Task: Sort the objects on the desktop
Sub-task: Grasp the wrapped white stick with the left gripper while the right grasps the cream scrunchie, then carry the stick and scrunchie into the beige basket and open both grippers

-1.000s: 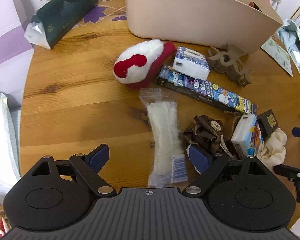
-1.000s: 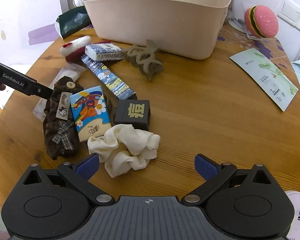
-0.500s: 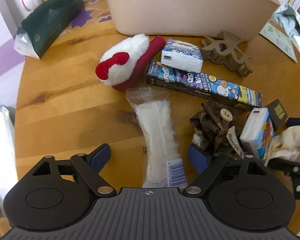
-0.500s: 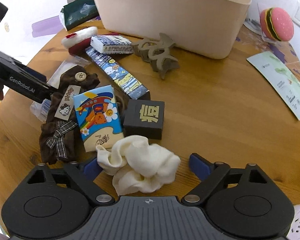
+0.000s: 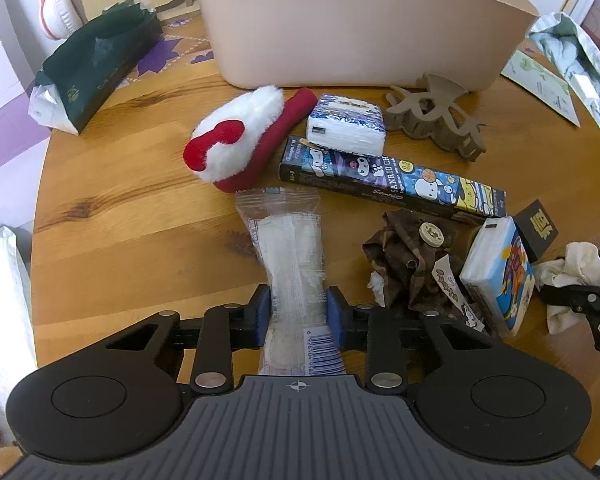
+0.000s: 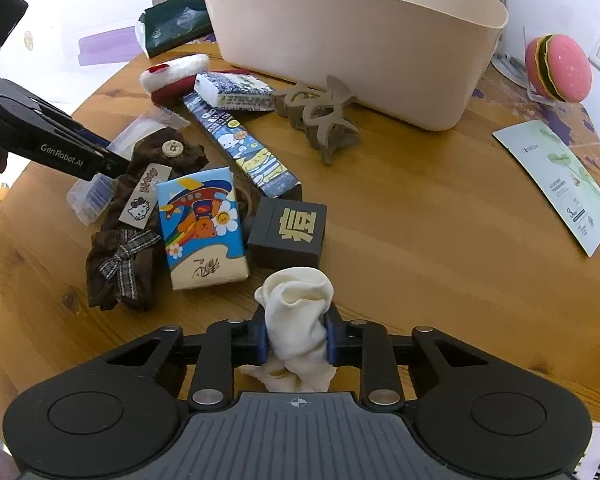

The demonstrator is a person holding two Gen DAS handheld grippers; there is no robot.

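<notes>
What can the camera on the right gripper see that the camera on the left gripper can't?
Only the right wrist view shows the pink burger toy and the right gripper shut on the cream scrunchie. Only the left wrist view shows the left gripper shut on the clear packet. Both show the beige bin, the claw clip and the black box.

Hair clip (image 5: 436, 120) before the bin (image 5: 360, 24), tissue pack (image 5: 346, 124) at its left.
</notes>
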